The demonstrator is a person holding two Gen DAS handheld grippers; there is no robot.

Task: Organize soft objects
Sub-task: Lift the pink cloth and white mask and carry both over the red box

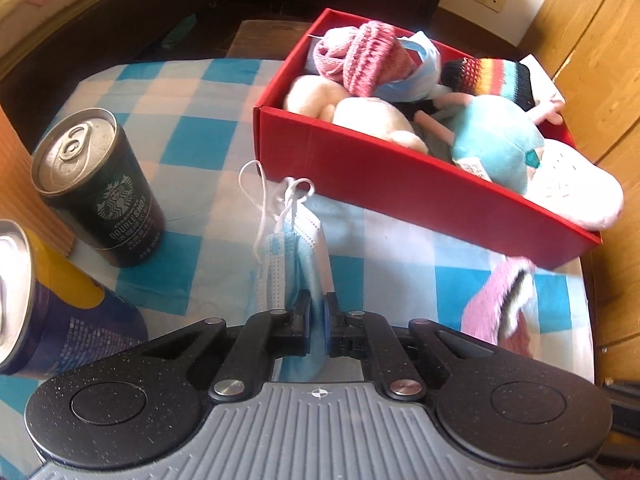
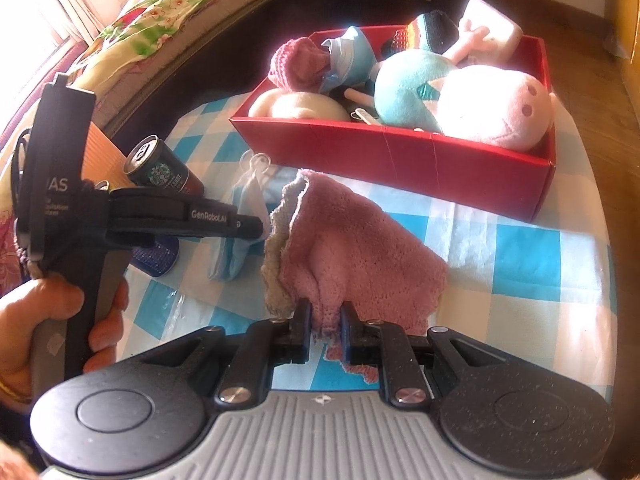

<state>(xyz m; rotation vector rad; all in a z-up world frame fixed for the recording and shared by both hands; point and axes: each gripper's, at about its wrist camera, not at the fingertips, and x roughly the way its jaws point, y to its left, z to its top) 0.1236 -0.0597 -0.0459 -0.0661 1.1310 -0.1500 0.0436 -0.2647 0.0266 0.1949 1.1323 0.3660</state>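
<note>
Both grippers loaded — box next

Left gripper [image 1: 316,312] clenches the face mask [image 1: 294,248], right gripper [image 2: 325,320] the pink cloth [image 2: 352,248] — headed, likely, for the red box [image 1: 400,184].

Two grippers [image 1: 317,312] [image 2: 325,320] counted. One red box [image 1: 400,184]. Two face masks seen: one [image 1: 296,256] outside box, one [image 1: 420,68] inside. One pink towel [image 2: 352,248]. Three drink cans: Starbucks can [image 1: 100,188], purple-yellow can [image 1: 48,304], orange can [image 1: 24,184] partly seen. One pig plush [image 2: 500,108]. Two knit hats: pink [image 1: 368,56], striped [image 1: 500,76].
</note>
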